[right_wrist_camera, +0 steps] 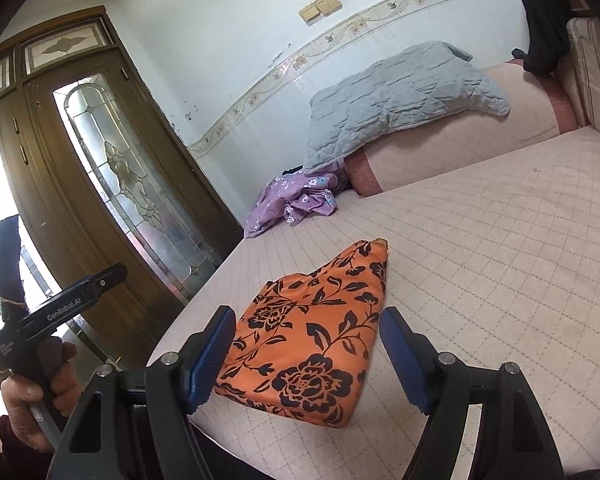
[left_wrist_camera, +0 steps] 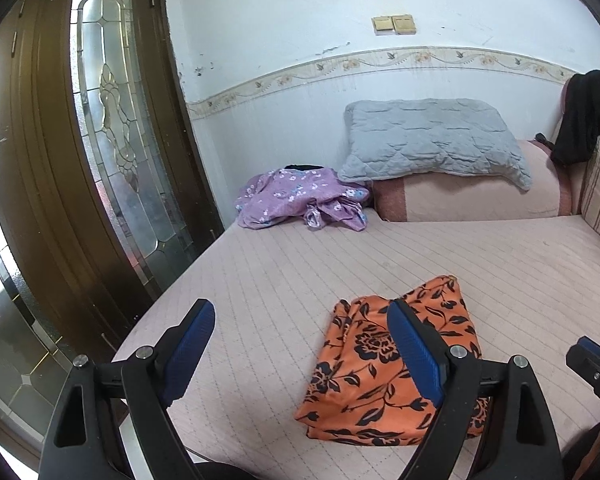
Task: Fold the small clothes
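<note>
An orange cloth with black flowers [left_wrist_camera: 380, 376] lies folded into a compact shape on the pink quilted bed [left_wrist_camera: 280, 272]. It also shows in the right wrist view [right_wrist_camera: 312, 344]. My left gripper [left_wrist_camera: 300, 352] is open and empty, held above the bed just left of the cloth. My right gripper [right_wrist_camera: 308, 360] is open and empty, hovering over the cloth's near end. A crumpled purple flowered garment [left_wrist_camera: 300, 200] lies at the far left of the bed, also in the right wrist view [right_wrist_camera: 296, 200].
A grey quilted pillow [left_wrist_camera: 432, 140] rests on a pink bolster [left_wrist_camera: 468, 196] at the wall. A brown door with leaded glass [left_wrist_camera: 100, 120] stands left of the bed edge. A black garment [left_wrist_camera: 584, 112] hangs over the striped headboard at the right.
</note>
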